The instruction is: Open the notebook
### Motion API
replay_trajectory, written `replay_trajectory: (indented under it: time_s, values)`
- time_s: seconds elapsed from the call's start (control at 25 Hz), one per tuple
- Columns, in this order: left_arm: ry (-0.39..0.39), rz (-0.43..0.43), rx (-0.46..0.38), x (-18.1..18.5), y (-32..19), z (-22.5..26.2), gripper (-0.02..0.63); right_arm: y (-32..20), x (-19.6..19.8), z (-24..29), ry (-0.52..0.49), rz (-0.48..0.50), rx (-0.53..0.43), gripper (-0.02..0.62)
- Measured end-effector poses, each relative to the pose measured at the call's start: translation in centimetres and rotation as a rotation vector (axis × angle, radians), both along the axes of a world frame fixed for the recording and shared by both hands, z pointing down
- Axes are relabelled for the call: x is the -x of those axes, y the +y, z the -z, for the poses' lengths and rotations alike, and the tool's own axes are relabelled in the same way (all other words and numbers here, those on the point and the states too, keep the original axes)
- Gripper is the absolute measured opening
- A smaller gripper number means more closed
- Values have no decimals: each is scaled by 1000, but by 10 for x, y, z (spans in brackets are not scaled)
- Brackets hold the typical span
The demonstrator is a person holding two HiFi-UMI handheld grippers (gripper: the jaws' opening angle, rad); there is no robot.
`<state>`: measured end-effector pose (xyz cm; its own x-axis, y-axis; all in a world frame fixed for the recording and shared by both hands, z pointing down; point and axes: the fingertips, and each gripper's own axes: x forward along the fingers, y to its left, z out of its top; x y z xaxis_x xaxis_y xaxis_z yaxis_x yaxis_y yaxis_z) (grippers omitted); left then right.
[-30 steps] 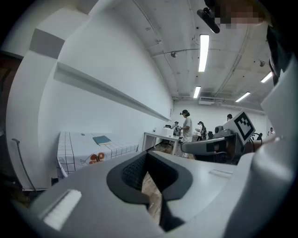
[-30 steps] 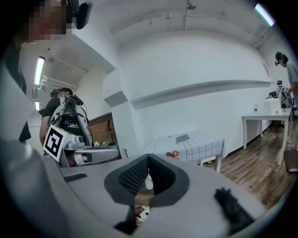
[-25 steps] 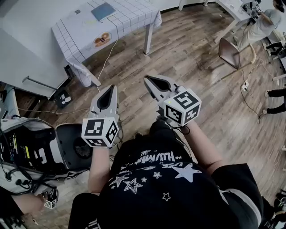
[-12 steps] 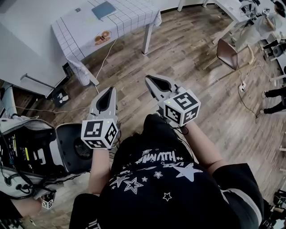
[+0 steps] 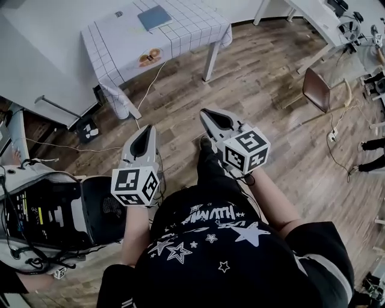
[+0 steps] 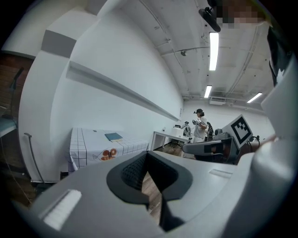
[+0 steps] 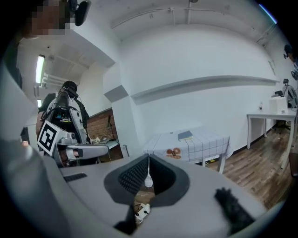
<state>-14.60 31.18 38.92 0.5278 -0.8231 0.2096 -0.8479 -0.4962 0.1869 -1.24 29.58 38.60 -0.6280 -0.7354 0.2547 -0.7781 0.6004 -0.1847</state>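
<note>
A blue-grey notebook (image 5: 154, 17); a desk (image 5: 194, 27) draped in white cloth gridded with thin dark lines, printed with an orange-brown motif (image 5: 150, 58). The pale grey left gripper (image 5: 146, 128) and right gripper (image 5: 206, 112) bear black-and-white square-marker cubes. Floor (image 5: 264, 96) of brown wood planks; black shirt (image 5: 210, 243), white stars.

Left gripper (image 5: 147, 129) and right gripper (image 5: 206, 112) have sunk slightly; the table (image 5: 120, 43) bearing the notebook (image 5: 154, 17) now sits further right.

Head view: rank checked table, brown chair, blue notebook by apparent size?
1. Checked table, by far the largest.
2. Brown chair, counting its legs.
3. Blue notebook; close to the chair's seat alone, so that gap is slim.
</note>
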Motion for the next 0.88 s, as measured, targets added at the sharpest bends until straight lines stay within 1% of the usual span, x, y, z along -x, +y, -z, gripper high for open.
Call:
replay_trajectory:
  time_s: [0.28,0.36,0.48,0.56,0.68,0.88]
  values:
    - [-8,105,0,7,-53,3,9,-68,-6,-1,-19,69,2,17]
    - [-12,114,2,1,-73,5,9,-92,-11,2,-20,86,0,17]
    - [-22,114,-21,-13,-104,14,9,-130,-21,7,-20,106,-7,17]
    - [-23,141,-31,-17,-124,19,9,-153,-26,9,-22,116,-4,17]
    - [-4,173,-30,-24,-150,25,9,-181,-34,17,-39,136,-8,17]
    - [-34,181,-27,-47,-189,27,9,-225,-59,11,-46,139,17,17]
